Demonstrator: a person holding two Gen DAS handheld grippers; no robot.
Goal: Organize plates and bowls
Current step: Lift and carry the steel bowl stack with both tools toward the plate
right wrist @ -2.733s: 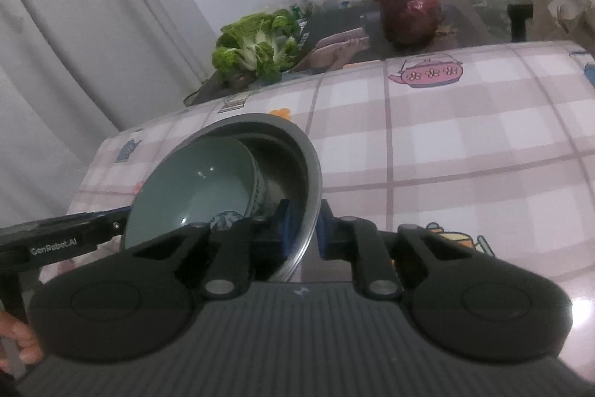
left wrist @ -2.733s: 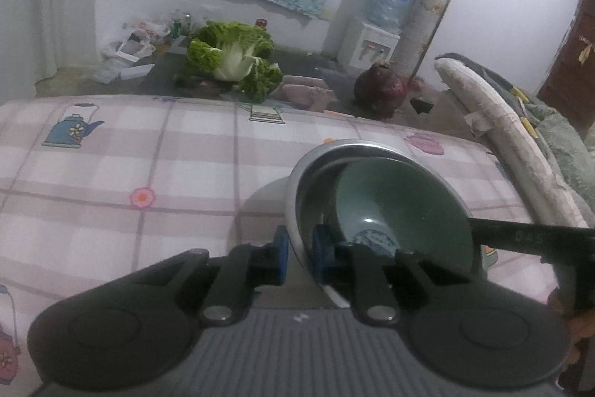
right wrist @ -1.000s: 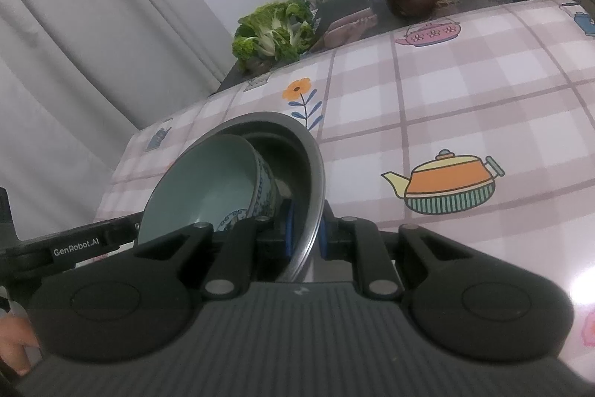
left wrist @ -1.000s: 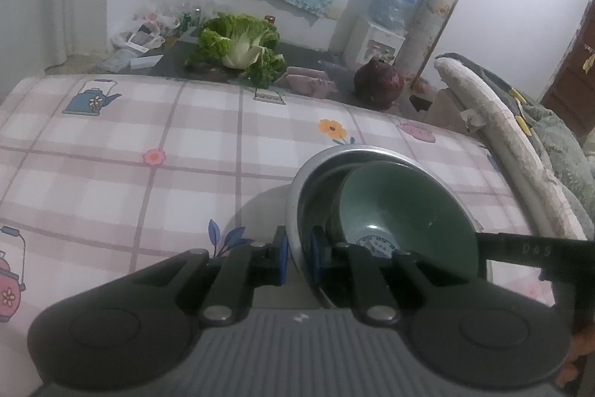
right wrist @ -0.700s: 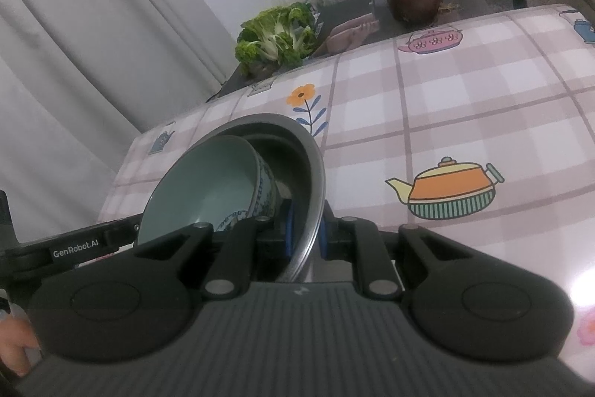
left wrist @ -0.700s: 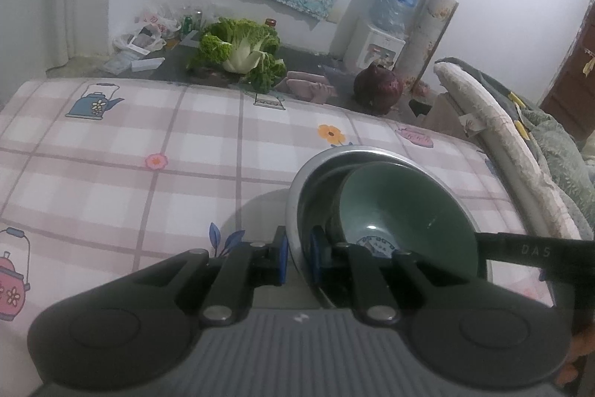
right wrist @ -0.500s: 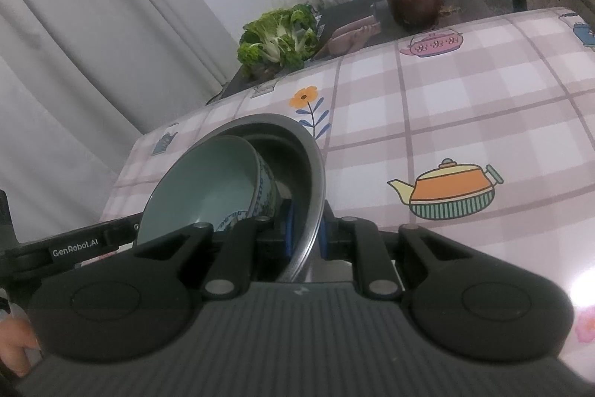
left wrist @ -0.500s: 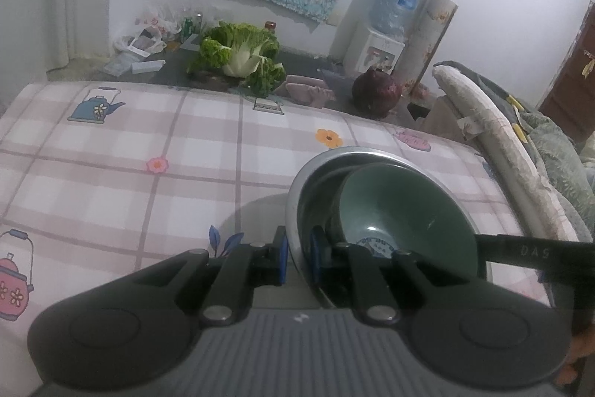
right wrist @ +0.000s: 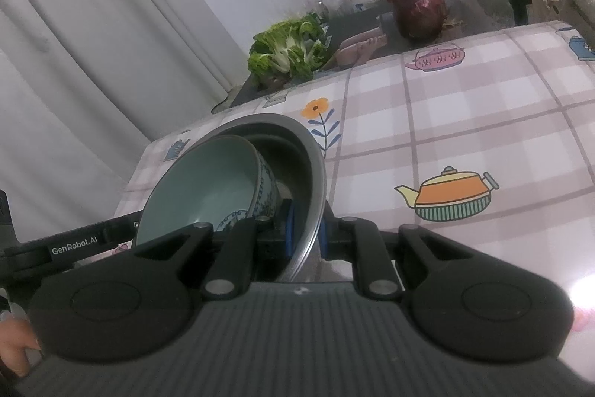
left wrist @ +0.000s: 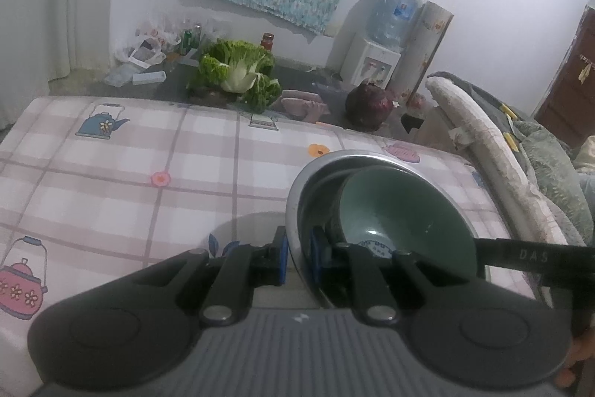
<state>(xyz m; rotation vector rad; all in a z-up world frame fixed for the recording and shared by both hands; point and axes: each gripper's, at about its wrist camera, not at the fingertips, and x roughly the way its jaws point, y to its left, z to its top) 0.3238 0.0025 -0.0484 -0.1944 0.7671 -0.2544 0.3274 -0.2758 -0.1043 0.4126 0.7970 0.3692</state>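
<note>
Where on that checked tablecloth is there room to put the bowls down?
Nearly everywhere: the tablecloth is bare left of the metal bowl, and right of it around the orange teapot print. Only the floor beyond, by the cabbage, looks crowded.

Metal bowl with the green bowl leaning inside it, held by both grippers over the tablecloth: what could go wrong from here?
1. The green bowl lies tilted and loose inside the metal bowl; any tilt could slide it out.
2. The left gripper and right gripper each pinch only the thin rim, on opposite sides; uneven motion may twist it free.
3. A drop onto the tablecloth might chip the green bowl.
</note>
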